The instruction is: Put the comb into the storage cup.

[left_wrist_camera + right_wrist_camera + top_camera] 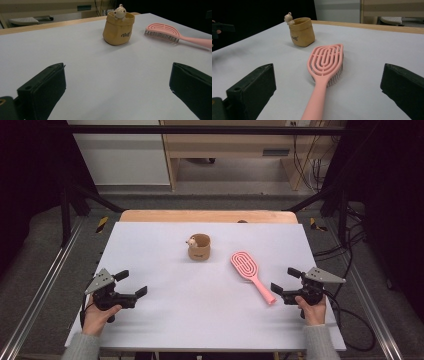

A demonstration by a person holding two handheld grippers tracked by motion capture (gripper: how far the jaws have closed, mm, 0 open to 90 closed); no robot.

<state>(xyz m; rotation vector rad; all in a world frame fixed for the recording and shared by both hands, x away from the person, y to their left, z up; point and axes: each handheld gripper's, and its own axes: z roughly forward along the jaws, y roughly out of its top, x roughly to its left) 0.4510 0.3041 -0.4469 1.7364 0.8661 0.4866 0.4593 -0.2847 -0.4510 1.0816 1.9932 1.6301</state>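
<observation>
Holding both wide open over the table [165, 320], I see my right gripper [286, 282] just behind the pink hairbrush [251, 275], my left gripper [131, 283] empty.

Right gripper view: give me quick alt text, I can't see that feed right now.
A pink hairbrush lies bristles down on the white table, its handle running toward the camera between the right gripper's wide-open black jaws. Behind it stands a tan pouch with a small bear figure on its rim.
</observation>
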